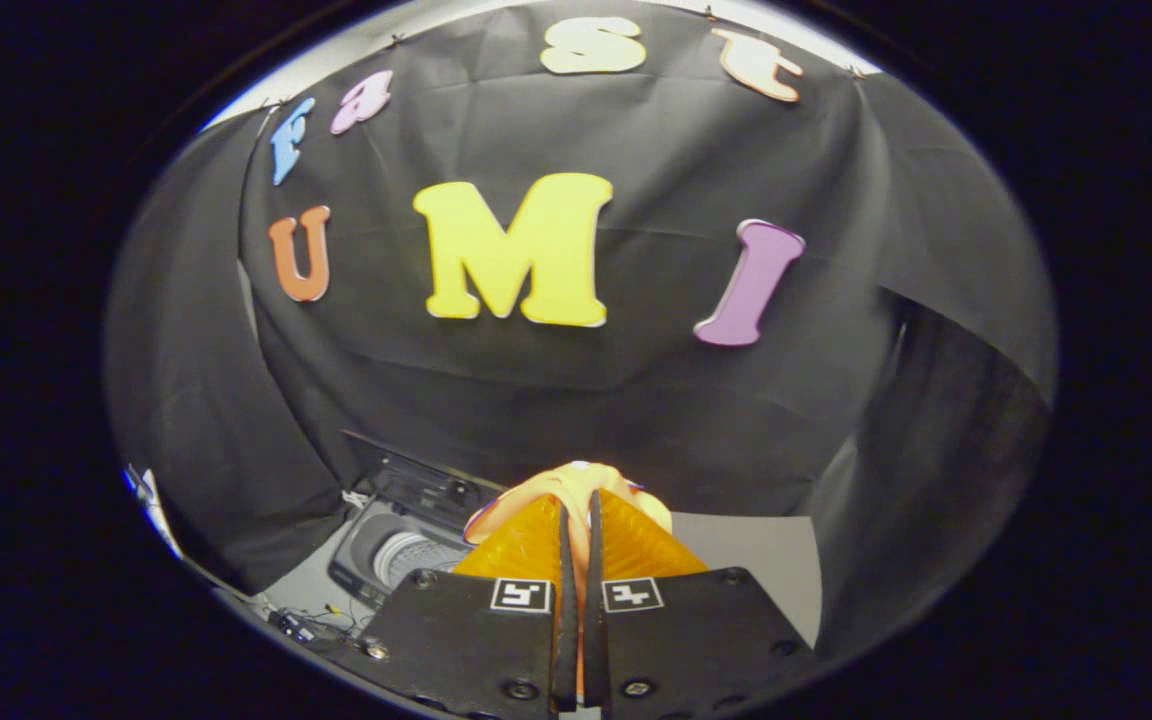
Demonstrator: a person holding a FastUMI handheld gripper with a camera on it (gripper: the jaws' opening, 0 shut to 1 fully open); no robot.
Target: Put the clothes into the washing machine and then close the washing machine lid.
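My gripper (578, 520) is shut on a yellow-orange piece of clothing (576, 482), which bulges out past the fingertips and hangs high above the table. Below and to the left of the fingers sits a small toy washing machine (386, 555) on the grey table. Its dark lid (416, 480) stands raised at the back, and the pale ribbed drum (418, 552) is open to view. The garment is to the right of the drum and well above it, partly hidden by my fingers.
A tangle of thin cables (306, 622) lies on the grey table (766, 560) in front of the machine, near the table's edge. Black cloth walls close in behind and on both sides.
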